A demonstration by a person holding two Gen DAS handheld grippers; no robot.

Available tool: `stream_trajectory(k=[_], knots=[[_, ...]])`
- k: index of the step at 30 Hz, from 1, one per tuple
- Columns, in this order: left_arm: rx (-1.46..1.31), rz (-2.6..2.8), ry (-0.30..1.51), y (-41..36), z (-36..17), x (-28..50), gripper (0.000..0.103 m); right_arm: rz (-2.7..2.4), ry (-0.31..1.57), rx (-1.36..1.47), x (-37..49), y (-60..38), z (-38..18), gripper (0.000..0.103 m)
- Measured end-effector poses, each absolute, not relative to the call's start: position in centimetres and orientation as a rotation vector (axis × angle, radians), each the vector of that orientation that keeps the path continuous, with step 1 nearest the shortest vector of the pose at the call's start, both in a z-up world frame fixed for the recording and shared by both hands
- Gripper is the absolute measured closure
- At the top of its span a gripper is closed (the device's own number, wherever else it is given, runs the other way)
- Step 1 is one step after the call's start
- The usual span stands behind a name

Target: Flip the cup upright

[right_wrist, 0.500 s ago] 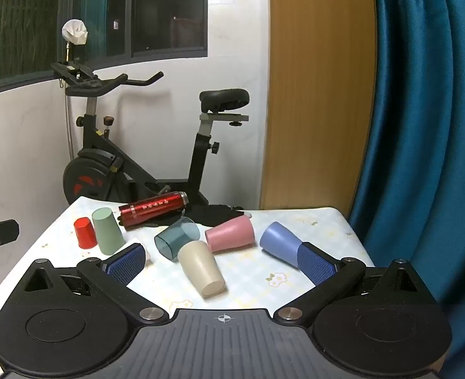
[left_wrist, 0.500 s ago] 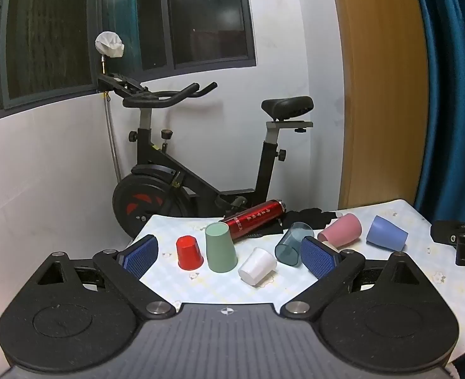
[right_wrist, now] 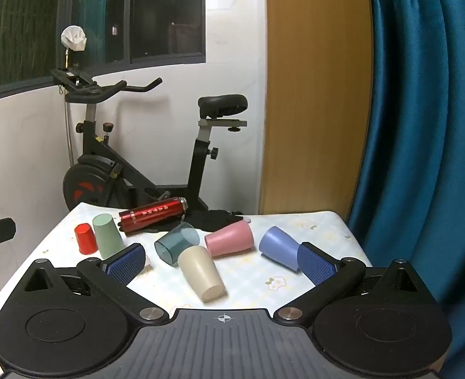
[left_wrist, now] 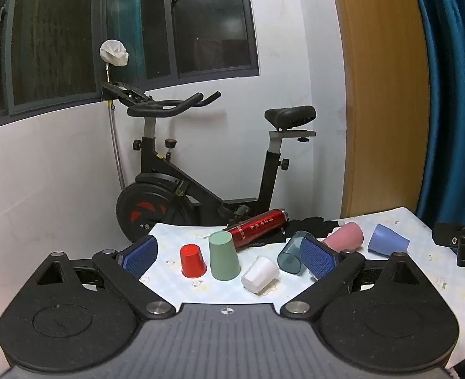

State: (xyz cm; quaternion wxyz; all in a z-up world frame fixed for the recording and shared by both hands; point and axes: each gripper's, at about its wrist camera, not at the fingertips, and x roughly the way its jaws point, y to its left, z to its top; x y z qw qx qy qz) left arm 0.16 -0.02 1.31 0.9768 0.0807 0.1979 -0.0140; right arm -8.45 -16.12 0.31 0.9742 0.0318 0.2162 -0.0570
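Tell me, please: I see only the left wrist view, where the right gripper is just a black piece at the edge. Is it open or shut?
Observer: The right gripper is open and holds nothing.
Operator: My finger pad covers part of the teal cup. How does it lie?
Observer: The right wrist view shows it whole, on its side, right beside the cream cup.
Operator: Which cup is nearest that gripper's fingers?
Observer: The blue cup, on its side; the right finger pad overlaps its edge in that view.

red bottle [left_wrist: 259, 228] with gold characters, too small to read
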Motion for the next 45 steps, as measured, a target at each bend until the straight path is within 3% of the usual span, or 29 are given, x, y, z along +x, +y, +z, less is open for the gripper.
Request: stream_trajectory(k=[45], knots=[[0.151,-0.028,0.387,-0.25,1.10,-0.28,0.004,-0.127,0.429,0.064,-8.01,-16.11,0.19,0.000]])
